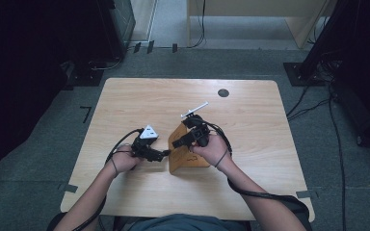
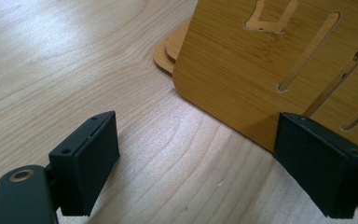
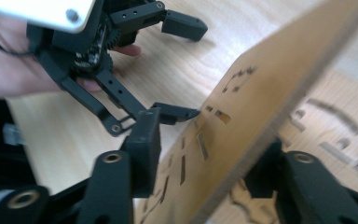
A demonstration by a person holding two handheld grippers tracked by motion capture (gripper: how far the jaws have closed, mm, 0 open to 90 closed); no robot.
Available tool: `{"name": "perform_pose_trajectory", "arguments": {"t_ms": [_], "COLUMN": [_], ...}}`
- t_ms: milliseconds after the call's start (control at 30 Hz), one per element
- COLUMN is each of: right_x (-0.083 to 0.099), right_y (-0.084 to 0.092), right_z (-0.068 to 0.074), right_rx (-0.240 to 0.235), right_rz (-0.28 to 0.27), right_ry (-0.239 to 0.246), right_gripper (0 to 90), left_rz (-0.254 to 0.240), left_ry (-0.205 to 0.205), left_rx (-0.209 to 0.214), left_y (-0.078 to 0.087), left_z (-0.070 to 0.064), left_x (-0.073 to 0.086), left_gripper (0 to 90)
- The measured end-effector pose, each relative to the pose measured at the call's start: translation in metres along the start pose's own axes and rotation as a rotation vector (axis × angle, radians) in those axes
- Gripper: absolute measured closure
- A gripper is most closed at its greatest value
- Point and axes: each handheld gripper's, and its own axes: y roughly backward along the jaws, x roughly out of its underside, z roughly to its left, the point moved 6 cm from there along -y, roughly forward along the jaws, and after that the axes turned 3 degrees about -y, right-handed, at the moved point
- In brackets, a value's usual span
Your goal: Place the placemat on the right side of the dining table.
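My right gripper's [image 3: 200, 163] black fingers [image 3: 144, 149] straddle the tilted edge of a thin, slotted bamboo panel [image 3: 261, 102], one on each face, though I cannot tell whether they yet press on it; my left gripper's [image 2: 200, 163] fingers [image 2: 91, 156] stand spread, nothing between them, one tip just beside the panel's face; the panel rises at a slant over flat bamboo pieces [image 1: 189, 159] lying near the middle of the light wooden table [image 1: 125, 101], towards its near edge, its long axis running away from me; both forearms come in from the near edge, wrists turned inward, the right hand [image 1: 212, 149] nearer the panel.
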Motion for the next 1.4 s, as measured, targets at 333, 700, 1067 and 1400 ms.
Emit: {"name": "perform_pose_trajectory", "arguments": {"t_ms": [333, 700, 1067, 1400], "right_x": [-0.005, -0.006, -0.010, -0.016], "right_y": [0.007, 0.012, 0.024, 0.038], "right_z": [-0.006, -0.005, -0.012, -0.019], "right_rx": [-0.052, -0.076, -0.055, -0.100], "right_rz": [0.015, 0.009, -0.033, -0.089], "right_ry": [-0.135, -0.150, -0.165, -0.187], "right_gripper": [73.1, 81.4, 87.1, 87.5], "left_rz": [-0.001, 0.003, 0.005, 0.003], "left_ry": [-0.016, -0.025, -0.001, -0.010], "left_rx": [0.000, 0.015, 0.024, 0.015], "left_y": [0.000, 0.003, 0.007, 0.006], "left_z": [0.000, 0.002, 0.005, 0.005], "left_x": [0.001, 0.003, 0.005, 0.005], "left_gripper": [12.9, 12.8, 12.9, 12.9]}}
